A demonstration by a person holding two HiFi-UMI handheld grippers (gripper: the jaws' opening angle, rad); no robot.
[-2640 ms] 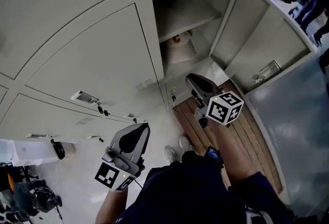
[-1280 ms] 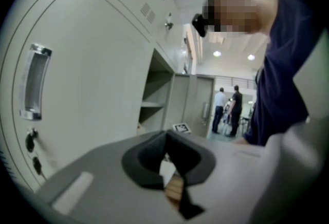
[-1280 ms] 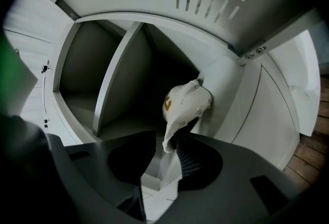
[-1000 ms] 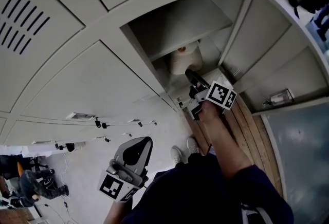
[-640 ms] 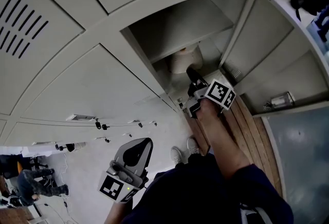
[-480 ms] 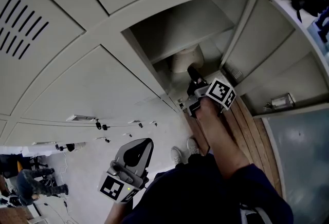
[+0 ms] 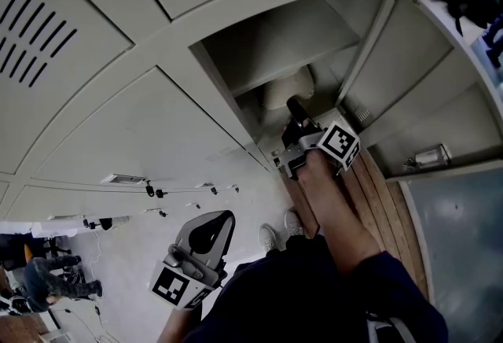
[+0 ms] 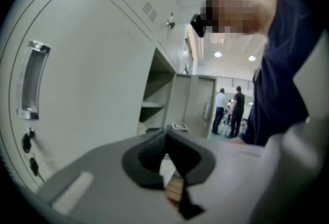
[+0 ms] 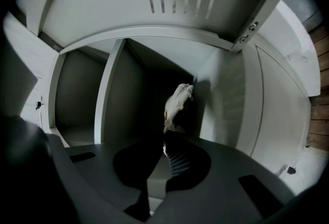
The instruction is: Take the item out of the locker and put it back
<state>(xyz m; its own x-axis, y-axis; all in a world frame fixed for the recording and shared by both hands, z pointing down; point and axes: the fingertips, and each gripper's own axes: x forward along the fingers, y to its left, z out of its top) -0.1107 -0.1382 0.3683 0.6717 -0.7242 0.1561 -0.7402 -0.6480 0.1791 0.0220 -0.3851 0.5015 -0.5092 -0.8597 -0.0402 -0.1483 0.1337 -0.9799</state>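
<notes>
A soft cream-white item (image 7: pixel 284 90) sits in the open locker compartment (image 7: pixel 263 38), under its shelf. My right gripper (image 7: pixel 294 105) reaches into that compartment. Its jaws are closing, and in the right gripper view the crumpled white item (image 9: pixel 177 104) is pinched at the tips of the right gripper (image 9: pixel 163 141) and stands up from them. My left gripper (image 7: pixel 214 217) hangs low beside the person's body, away from the locker. In the left gripper view the left gripper (image 8: pixel 165 133) has its tips together with nothing between them.
The locker's door (image 7: pixel 413 101) is swung open to the right. Shut locker doors (image 7: pixel 134 121) fill the left side. A wooden slatted surface (image 7: pixel 377 188) lies under the open door. Other people (image 8: pixel 230 110) stand in the room behind.
The right gripper went from in front of the locker into the compartment, and its jaws closed on the white item, which now looks squeezed. The left gripper stayed low.
</notes>
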